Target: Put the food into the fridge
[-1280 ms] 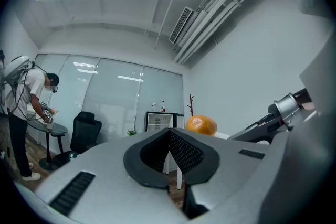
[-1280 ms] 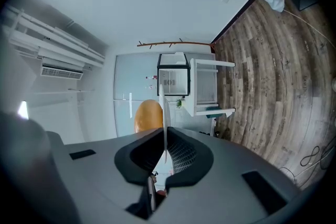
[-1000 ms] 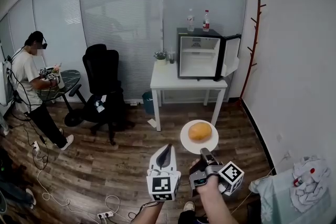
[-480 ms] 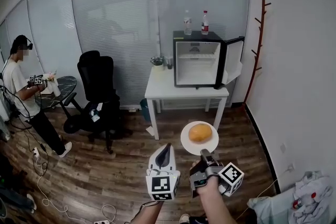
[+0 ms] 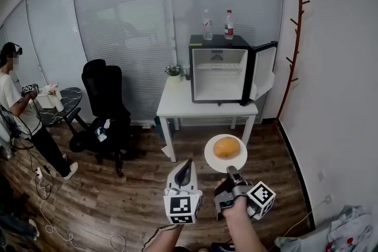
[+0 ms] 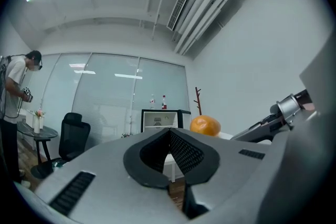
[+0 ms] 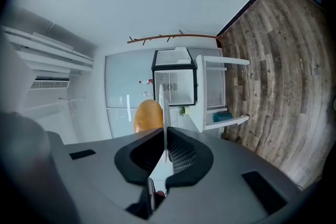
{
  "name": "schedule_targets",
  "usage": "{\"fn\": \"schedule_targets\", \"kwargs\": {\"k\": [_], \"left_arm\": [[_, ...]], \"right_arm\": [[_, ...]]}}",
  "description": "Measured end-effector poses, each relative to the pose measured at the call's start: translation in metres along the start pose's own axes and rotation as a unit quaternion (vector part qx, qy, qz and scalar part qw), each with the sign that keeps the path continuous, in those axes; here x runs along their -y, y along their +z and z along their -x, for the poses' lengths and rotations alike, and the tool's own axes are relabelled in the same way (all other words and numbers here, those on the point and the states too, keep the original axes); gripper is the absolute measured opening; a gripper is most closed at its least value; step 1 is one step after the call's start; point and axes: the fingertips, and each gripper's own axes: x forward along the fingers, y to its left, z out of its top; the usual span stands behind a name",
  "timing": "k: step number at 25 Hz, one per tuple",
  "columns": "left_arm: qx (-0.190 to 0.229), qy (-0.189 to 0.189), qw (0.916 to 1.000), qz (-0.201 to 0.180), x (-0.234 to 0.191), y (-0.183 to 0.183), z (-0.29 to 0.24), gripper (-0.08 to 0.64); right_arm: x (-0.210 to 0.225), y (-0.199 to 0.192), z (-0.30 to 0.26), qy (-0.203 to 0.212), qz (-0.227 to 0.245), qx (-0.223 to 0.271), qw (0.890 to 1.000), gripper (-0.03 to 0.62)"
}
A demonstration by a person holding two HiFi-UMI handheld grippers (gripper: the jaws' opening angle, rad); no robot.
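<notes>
Moved: the fridge (image 5: 220, 75) stands nearer and more central in the head view than a second ago, and the person (image 5: 15, 109) at far left has slid toward the edge. Both grippers keep their place low in the view.
Right gripper (image 5: 227, 169): jaws narrowed onto the near rim of the white plate (image 5: 209, 156), which is held out level; in the right gripper view the plate (image 7: 164, 107) runs edge-on between them.
Bun (image 5: 226, 147): lies on the middle of the plate, just beyond the right jaws and touching neither.
Left gripper (image 5: 186, 165): jaws together with nothing between them, beside the plate's left edge and apart from it.
Fridge: on the white counter (image 5: 177, 106), door (image 5: 263, 71) swung open to the right, two bottles (image 5: 207, 23) on top.
Bun to fridge: well apart, with wooden floor (image 5: 118, 186) between.
</notes>
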Motion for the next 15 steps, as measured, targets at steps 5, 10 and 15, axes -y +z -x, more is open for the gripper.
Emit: {"fn": "schedule_targets", "kwargs": {"k": [5, 10, 15], "left_arm": [[0.001, 0.002, 1.0, 0.001, -0.013, -0.01, -0.037, 0.026], [0.0, 0.0, 1.0, 0.006, -0.041, -0.023, -0.085, 0.026], [0.003, -0.006, 1.0, 0.006, -0.077, -0.023, -0.138, 0.026]], "right_arm": [[0.006, 0.01, -0.039, -0.001, 0.002, -0.003, 1.0, 0.038], [0.014, 0.014, -0.092, -0.012, 0.007, -0.003, 1.0, 0.038], [0.008, 0.013, -0.155, -0.014, 0.011, 0.0, 1.0, 0.038]]}}
